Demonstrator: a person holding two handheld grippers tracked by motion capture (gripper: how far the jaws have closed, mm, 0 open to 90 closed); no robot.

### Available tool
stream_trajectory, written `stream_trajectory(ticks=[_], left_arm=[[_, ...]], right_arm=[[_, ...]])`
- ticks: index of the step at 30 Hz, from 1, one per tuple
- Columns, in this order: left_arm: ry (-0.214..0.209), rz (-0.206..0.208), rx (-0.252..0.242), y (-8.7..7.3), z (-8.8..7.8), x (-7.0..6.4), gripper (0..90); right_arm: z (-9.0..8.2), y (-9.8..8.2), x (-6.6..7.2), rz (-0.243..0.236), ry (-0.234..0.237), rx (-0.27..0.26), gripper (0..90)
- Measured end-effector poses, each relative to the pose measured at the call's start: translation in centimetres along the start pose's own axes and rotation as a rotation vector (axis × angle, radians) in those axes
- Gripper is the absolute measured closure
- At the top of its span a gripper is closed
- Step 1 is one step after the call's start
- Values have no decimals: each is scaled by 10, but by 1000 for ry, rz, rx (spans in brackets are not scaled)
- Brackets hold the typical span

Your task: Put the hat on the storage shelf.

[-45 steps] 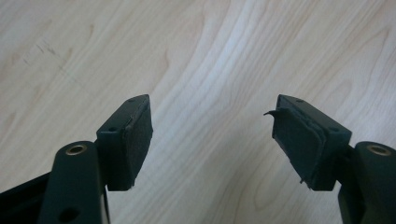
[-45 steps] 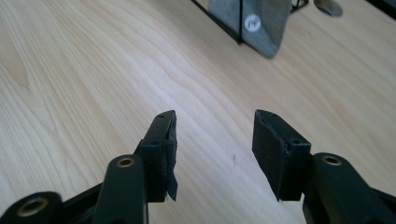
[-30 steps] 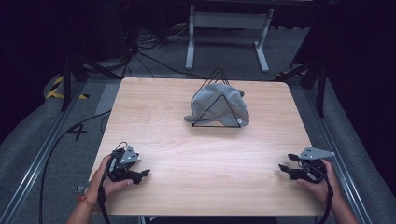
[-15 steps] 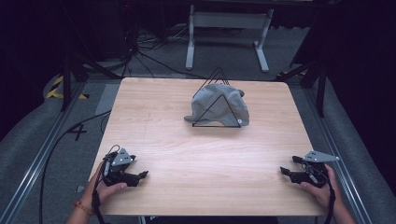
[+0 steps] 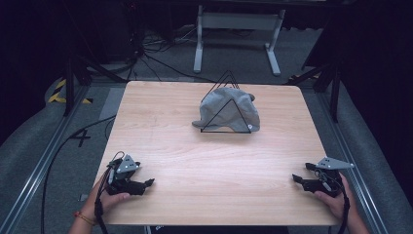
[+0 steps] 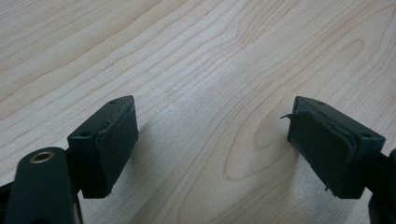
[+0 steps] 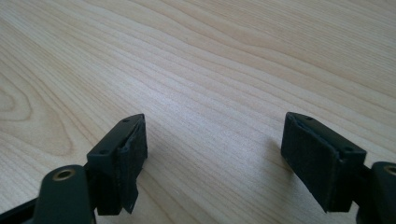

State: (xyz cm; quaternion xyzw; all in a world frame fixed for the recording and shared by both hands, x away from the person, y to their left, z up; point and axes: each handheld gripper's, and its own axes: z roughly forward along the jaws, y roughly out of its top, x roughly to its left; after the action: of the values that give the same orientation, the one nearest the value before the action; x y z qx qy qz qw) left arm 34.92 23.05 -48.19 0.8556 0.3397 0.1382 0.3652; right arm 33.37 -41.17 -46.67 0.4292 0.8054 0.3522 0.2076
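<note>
Left gripper (image 5: 146, 184) sits at the near left corner of the table (image 5: 170, 126), jaws spread with nothing but bare wood between them; they have just been opening. Right gripper (image 5: 298, 178) at the near right corner, same: jaws wide, released, just been opening, nothing held. Grey cap (image 5: 229, 111) rests draped on a black wire stand (image 5: 225, 80) at the far middle, well apart from both. Risks, as I judge them: a jaw snags a wire and tips the light stand; a pinch on soft fabric drags stand and cap together; the cap slips off.
</note>
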Motion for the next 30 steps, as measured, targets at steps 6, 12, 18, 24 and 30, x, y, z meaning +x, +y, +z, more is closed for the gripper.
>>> stream_trajectory(ticks=[6, 12, 18, 24, 30], left_arm=[[-4, -1, 11, 0, -1, 0, 163], [-4, -3, 9, 0, -1, 0, 163], [-4, -3, 10, 0, -1, 0, 163], [-4, -3, 9, 0, -1, 0, 163], [-4, -2, 9, 0, 0, 0, 163]], right_arm=[[0, 0, 0, 1, 0, 0, 229], [0, 0, 0, 0, 0, 0, 229], [0, 0, 0, 1, -1, 1, 226], [0, 0, 0, 1, -1, 1, 225], [0, 0, 0, 1, -1, 1, 224]])
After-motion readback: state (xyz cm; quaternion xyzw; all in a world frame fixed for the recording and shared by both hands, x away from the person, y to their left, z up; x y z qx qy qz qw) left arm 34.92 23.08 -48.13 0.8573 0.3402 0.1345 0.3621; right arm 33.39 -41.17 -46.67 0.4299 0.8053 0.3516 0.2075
